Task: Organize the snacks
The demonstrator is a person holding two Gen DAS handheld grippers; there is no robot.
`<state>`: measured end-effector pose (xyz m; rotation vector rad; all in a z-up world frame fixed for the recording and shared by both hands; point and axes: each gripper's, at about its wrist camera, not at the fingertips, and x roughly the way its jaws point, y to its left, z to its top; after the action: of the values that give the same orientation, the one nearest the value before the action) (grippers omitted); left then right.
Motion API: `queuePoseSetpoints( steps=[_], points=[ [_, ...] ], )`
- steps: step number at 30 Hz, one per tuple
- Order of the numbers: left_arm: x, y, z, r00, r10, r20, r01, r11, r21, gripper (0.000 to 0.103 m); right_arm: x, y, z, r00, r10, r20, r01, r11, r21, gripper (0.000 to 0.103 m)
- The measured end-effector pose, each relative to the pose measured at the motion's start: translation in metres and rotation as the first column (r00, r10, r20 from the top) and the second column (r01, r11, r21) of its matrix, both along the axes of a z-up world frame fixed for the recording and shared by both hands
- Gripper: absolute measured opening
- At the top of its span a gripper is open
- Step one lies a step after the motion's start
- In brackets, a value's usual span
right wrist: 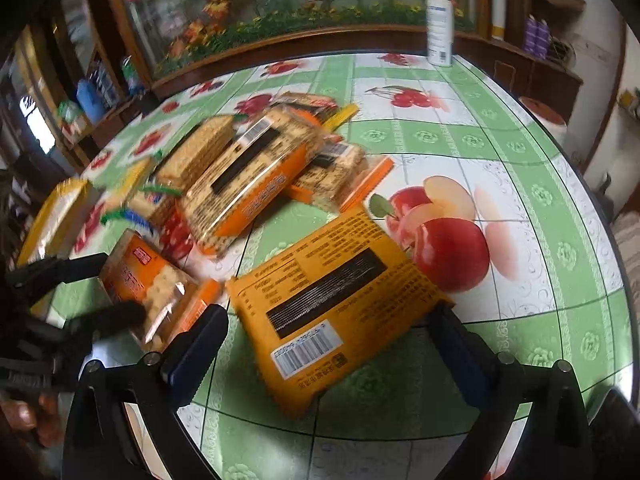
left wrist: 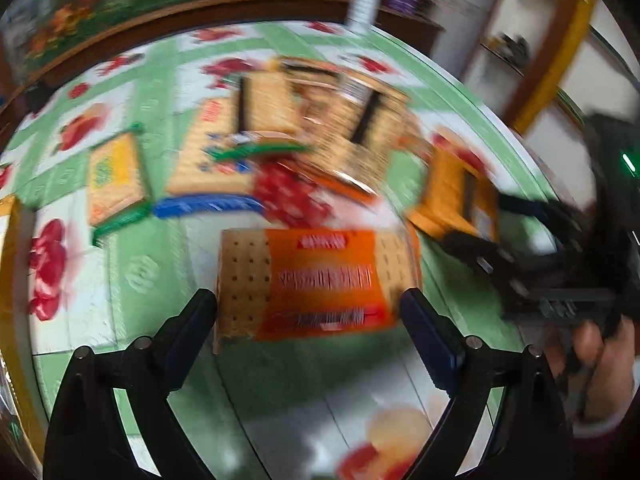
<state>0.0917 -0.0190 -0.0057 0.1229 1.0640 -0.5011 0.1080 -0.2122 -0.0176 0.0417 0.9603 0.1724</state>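
My left gripper (left wrist: 308, 312) is shut on an orange cracker pack (left wrist: 316, 280), one finger on each end; it also shows in the right wrist view (right wrist: 144, 288). My right gripper (right wrist: 328, 332) is shut on a yellow-orange snack pack (right wrist: 340, 296), back side up with barcode, low over the table; the left wrist view shows it at the right (left wrist: 456, 196). A loose pile of cracker packs (right wrist: 248, 176) lies beyond on the green fruit-print tablecloth (right wrist: 520, 152). The left wrist view is blurred.
A white spray bottle (right wrist: 439, 24) stands at the table's far edge. A yellow pack (right wrist: 56, 216) lies at the left edge. A green-edged pack (left wrist: 116, 180) lies left of the pile. Shelves and a flower mural stand behind the table.
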Motion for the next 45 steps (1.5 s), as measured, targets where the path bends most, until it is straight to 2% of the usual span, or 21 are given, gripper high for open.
queuePoseSetpoints(
  steps=[3, 6, 8, 10, 11, 12, 14, 16, 18, 22, 24, 27, 29, 31, 35, 37, 38, 41, 42, 45],
  points=[
    [-0.013, -0.002, 0.008, 0.998, -0.057, 0.006, 0.057, 0.998, 0.001, 0.093, -0.003, -0.002, 0.002, 1.000, 0.015, -0.001, -0.015, 0.999, 0.039, 0.102],
    [-0.012, 0.001, 0.022, 0.996, -0.055, 0.073, 0.053, 0.998, 0.026, 0.093, -0.006, -0.009, 0.003, 1.000, 0.013, -0.002, -0.013, 0.998, 0.064, 0.102],
    [-0.007, -0.001, 0.026, 0.987, -0.127, 0.096, 0.124, 0.991, 0.041, 0.093, -0.006, -0.014, 0.003, 1.000, 0.008, -0.005, -0.008, 0.998, 0.059, 0.102],
    [-0.003, -0.015, 0.025, 0.958, -0.265, 0.113, 0.258, 0.963, 0.078, 0.093, -0.006, -0.019, 0.004, 1.000, 0.007, -0.006, -0.007, 0.997, 0.071, 0.102],
    [0.000, -0.021, 0.025, 0.946, -0.306, 0.105, 0.298, 0.951, 0.088, 0.093, -0.007, -0.021, 0.004, 1.000, 0.005, -0.006, -0.005, 0.997, 0.078, 0.102],
    [0.003, -0.028, 0.022, 0.929, -0.362, 0.075, 0.356, 0.931, 0.086, 0.093, -0.007, -0.022, 0.005, 1.000, 0.003, -0.006, -0.003, 0.996, 0.089, 0.102],
    [0.010, -0.043, 0.009, 0.884, -0.466, -0.036, 0.467, 0.881, 0.077, 0.094, -0.008, -0.025, 0.005, 1.000, 0.003, -0.010, -0.002, 0.994, 0.112, 0.102],
    [0.005, -0.055, 0.006, 0.853, -0.520, -0.027, 0.518, 0.842, 0.149, 0.102, -0.008, -0.027, 0.004, 1.000, 0.003, -0.012, -0.002, 0.993, 0.121, 0.102],
    [-0.001, -0.066, 0.002, 0.829, -0.558, -0.040, 0.553, 0.807, 0.209, 0.103, -0.009, -0.029, 0.005, 1.000, 0.005, -0.013, -0.004, 0.991, 0.133, 0.102],
    [-0.012, -0.074, -0.004, 0.826, -0.563, -0.017, 0.540, 0.784, 0.307, 0.103, -0.010, -0.029, 0.006, 1.000, 0.009, -0.017, -0.007, 0.991, 0.137, 0.102],
    [-0.019, -0.069, -0.009, 0.840, -0.542, 0.004, 0.506, 0.788, 0.351, 0.103, -0.011, -0.026, 0.007, 1.000, 0.004, -0.022, -0.001, 0.993, 0.122, 0.102],
    [-0.033, -0.055, -0.009, 0.870, -0.492, -0.021, 0.470, 0.816, 0.337, 0.103, -0.015, -0.016, 0.006, 0.999, 0.014, -0.030, -0.012, 0.998, 0.066, 0.102],
    [-0.044, -0.046, -0.005, 0.866, -0.495, -0.066, 0.488, 0.812, 0.318, 0.103, -0.016, -0.011, 0.005, 0.999, 0.025, -0.032, -0.024, 0.999, 0.023, 0.102],
    [-0.047, -0.039, -0.001, 0.873, -0.478, -0.098, 0.484, 0.827, 0.286, 0.103, -0.015, -0.010, 0.003, 0.999, 0.021, -0.036, -0.021, 1.000, 0.005, 0.102],
    [-0.027, -0.030, 0.008, 0.931, -0.364, -0.002, 0.341, 0.870, 0.356, 0.103, -0.010, -0.012, 0.004, 0.998, -0.038, -0.058, 0.041, 0.998, 0.044, 0.102],
    [-0.010, -0.026, 0.007, 0.953, -0.303, 0.011, 0.283, 0.902, 0.327, 0.103, -0.005, -0.009, 0.002, 0.993, -0.088, -0.073, 0.090, 0.995, 0.029, 0.103],
    [-0.005, -0.026, 0.004, 0.954, -0.298, -0.005, 0.286, 0.909, 0.303, 0.103, -0.002, -0.008, 0.002, 0.991, -0.110, -0.072, 0.112, 0.994, 0.020, 0.103],
    [-0.010, -0.034, -0.012, 0.937, -0.343, -0.067, 0.346, 0.883, 0.317, 0.103, 0.008, 0.001, 0.001, 0.985, -0.162, -0.063, 0.162, 0.987, -0.006, 0.103],
    [-0.014, -0.035, -0.013, 0.930, -0.360, -0.077, 0.367, 0.885, 0.289, 0.103, 0.012, 0.006, 0.000, 0.986, -0.159, -0.057, 0.158, 0.987, -0.019, 0.103],
    [-0.024, -0.032, -0.018, 0.926, -0.353, -0.134, 0.375, 0.900, 0.222, 0.103, 0.024, 0.026, -0.005, 0.998, -0.053, -0.031, 0.048, 0.989, -0.140, 0.103]
  ],
)
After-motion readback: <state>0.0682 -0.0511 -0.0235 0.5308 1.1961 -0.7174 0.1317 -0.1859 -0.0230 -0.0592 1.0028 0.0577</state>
